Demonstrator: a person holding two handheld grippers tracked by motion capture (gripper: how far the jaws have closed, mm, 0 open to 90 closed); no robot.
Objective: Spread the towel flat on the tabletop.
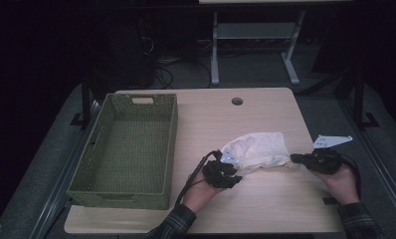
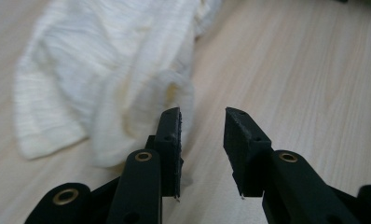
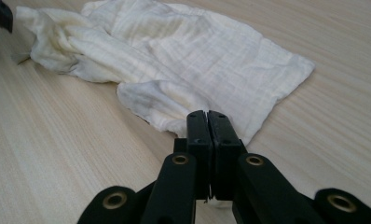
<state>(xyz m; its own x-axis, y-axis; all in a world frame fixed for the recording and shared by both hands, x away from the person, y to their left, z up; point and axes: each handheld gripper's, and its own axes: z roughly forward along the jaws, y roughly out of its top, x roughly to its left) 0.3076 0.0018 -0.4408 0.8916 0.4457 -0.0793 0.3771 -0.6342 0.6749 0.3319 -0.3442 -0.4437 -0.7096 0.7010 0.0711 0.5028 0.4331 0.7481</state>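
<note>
No text, label, brand, number or sign can be read anywhere in the three views.

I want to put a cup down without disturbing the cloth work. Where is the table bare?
The table is bare behind the white cloth, around the round hole, and along its near edge between the forearms. The green basket is empty. It is crowded mid-right, where the left gripper and right gripper flank the cloth.
</note>
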